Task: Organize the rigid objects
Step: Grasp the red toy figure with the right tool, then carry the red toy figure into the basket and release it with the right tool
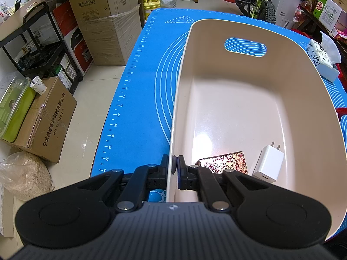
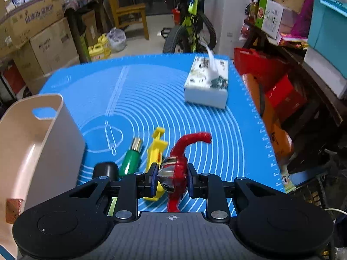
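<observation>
Bin-steadying duty goes to the left gripper (image 1: pixel 173 169), its jaws pinched tight on the side wall of the cream plastic bin with a handle cut-out (image 1: pixel 256 32), presumably so it won't slide on the blue silicone baking mat (image 1: pixel 138 91). Inside lie a red-and-gold patterned box (image 1: pixel 223 162) and a white plug charger (image 1: pixel 269 164). The right gripper (image 2: pixel 172 176) is clamped around a red and silver hooked toy (image 2: pixel 177 166), possibly lifted off the mat. Beside it wait a green bottle with gold cap (image 2: pixel 131 157), a yellow plastic toy (image 2: pixel 156 149) and a black cap (image 2: pixel 107 170).
</observation>
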{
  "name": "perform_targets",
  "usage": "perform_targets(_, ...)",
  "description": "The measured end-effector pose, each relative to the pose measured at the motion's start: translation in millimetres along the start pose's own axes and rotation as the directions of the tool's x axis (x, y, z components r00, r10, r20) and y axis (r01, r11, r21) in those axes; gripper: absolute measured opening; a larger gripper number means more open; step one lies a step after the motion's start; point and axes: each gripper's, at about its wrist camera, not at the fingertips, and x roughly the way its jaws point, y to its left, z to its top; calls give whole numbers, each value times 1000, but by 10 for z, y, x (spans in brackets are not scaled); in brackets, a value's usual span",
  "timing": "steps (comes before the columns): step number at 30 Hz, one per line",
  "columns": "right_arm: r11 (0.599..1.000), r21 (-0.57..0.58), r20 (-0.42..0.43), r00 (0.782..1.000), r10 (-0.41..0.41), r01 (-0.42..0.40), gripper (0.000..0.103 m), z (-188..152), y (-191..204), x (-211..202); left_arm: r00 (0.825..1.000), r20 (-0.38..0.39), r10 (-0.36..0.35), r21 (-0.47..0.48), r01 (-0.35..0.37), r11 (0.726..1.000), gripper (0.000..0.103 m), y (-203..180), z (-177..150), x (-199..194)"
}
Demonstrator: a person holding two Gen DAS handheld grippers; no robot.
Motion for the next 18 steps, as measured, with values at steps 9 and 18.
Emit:
perform_targets(9,999,31,111,993,41,-44,35,113,28,-392,1000,1,0,-1,0,1000,9,2,-1,-1)
perform_targets(18,996,46,192,979,62,-72,35,180,132,-638,1000,4,1,-2,-1,1000,9,2,0,-11)
